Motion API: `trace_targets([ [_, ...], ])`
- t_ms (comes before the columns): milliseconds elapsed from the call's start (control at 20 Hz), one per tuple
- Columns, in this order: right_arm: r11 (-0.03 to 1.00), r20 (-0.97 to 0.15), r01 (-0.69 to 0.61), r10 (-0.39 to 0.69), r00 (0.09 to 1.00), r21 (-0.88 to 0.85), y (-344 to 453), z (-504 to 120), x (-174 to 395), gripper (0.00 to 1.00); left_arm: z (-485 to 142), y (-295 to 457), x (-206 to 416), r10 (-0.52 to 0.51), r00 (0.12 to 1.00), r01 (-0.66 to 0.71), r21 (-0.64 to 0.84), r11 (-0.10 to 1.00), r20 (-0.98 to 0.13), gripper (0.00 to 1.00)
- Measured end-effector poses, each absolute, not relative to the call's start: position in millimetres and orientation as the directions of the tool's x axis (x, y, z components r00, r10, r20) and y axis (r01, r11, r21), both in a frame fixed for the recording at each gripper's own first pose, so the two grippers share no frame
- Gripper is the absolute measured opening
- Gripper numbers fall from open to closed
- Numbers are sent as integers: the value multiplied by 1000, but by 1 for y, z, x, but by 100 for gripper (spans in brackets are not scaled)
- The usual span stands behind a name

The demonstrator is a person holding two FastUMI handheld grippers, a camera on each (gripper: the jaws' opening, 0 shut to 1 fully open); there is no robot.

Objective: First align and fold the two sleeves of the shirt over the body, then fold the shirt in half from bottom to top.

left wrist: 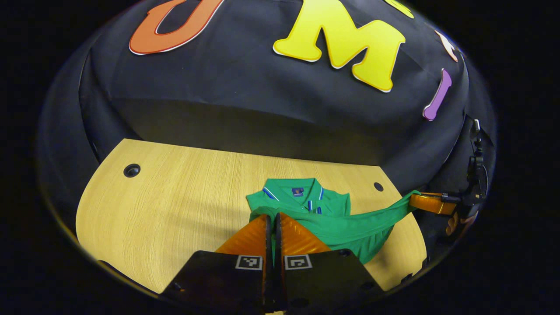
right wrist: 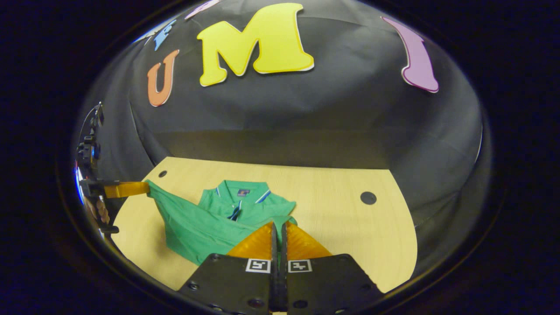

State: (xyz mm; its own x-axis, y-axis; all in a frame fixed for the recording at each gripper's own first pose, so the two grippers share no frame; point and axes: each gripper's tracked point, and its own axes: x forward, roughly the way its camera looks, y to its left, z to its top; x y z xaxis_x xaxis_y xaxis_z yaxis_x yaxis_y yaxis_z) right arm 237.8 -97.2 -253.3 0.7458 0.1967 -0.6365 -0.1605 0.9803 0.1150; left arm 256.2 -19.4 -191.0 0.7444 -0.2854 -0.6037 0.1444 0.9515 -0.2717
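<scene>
We see the left gripper (left wrist: pixel 272 217) low over the near edge of the wooden table (left wrist: pixel 175 210), its 2 fingers drawn together on the bottom hem of the green shirt (left wrist: pixel 332 223). In the right gripper view the right gripper (right wrist: pixel 278 225) sits the same way, fingers pinched on the other corner of that hem. Each gripper also shows far off at the side of the other's view — the right one at the right edge of the left gripper view, the left one at the left edge of the right gripper view, with part of a hand (right wrist: pixel 98 210) behind it — and there too cloth is clamped between the fingers.

The shirt is a green polo with blue-and-white trim on its collar (left wrist: pixel 293 189). Its upper part lies flat on the table, collar toward the booth's wall, while the hem is lifted off the surface and stretched in a taut band between the 2 grippers; the cloth below that band sags back to the table. We cannot make out how the sleeves lie.

2 round dark holes (left wrist: pixel 131 170) are set in the tabletop, 1 near each far corner, both well apart from the shirt.
</scene>
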Motion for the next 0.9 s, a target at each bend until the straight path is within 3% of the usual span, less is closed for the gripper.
trace_targets([
  [450,979,-601,-148,204,773,142,-95,-288,354,0,-236,13,349,-184,795,65,-220,973,-578,6],
  [750,976,-634,-135,216,742,173,-100,-343,370,0,-296,13,376,-157,781,40,-203,978,-604,6],
  [900,980,-660,-133,196,726,145,-103,-377,370,0,-328,8,374,-165,749,10,-237,971,-642,11],
])
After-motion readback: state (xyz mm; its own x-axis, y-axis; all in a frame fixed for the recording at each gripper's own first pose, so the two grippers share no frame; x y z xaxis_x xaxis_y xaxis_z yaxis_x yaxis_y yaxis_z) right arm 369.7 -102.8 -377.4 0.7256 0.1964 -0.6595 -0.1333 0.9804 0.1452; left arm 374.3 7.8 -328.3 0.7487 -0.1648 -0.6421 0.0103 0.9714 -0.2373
